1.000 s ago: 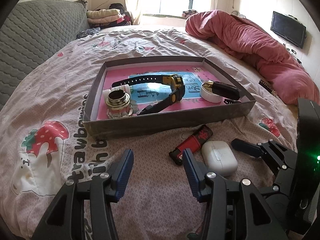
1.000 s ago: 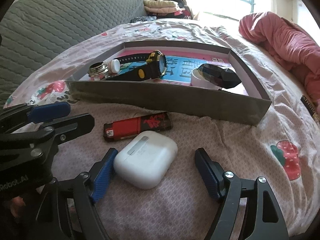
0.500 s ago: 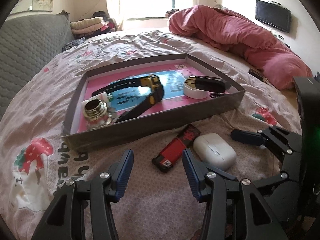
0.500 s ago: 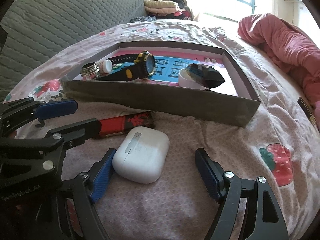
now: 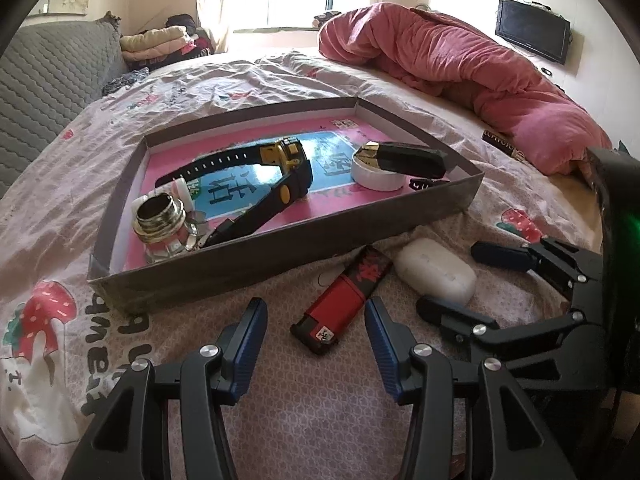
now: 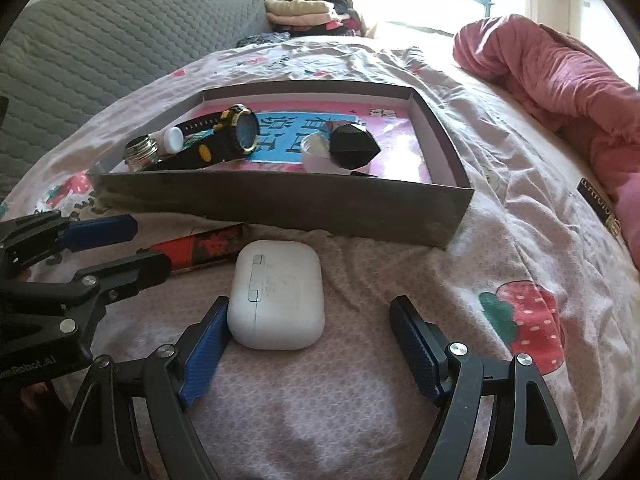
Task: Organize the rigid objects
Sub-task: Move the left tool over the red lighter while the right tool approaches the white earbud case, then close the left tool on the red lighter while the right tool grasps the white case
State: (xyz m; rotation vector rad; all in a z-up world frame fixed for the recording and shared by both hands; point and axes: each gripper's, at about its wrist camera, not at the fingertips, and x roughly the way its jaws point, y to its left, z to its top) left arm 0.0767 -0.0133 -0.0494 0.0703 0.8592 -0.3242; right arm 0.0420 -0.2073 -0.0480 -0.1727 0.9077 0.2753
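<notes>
A white earbud case [image 6: 280, 292] lies on the bedsheet between the fingers of my open right gripper [image 6: 309, 308]; its left side is right against the left pad. Left of the case lies a red and black lighter [image 5: 344, 296], its near end between the fingertips of my open left gripper [image 5: 314, 310]. Neither pad touches the lighter. Just behind both stands a grey tray [image 5: 280, 256] with a pink floor. It holds a black and yellow watch [image 5: 280, 168], a metal-necked glass jar [image 5: 164, 224], a white round tin [image 5: 376, 178] and a black faceted piece [image 5: 412, 158].
A pink duvet [image 5: 460, 60] is heaped at the back right. A grey quilted headboard [image 6: 100, 40] runs along the left. A small black labelled item [image 6: 598, 204] lies by the duvet. Open sheet spreads right of the case, with a strawberry print [image 6: 524, 320].
My left gripper has swung rightward, so the lighter now sits between its fingertips. The right gripper has shifted left, and the case now lies squarely ahead between its fingers.
</notes>
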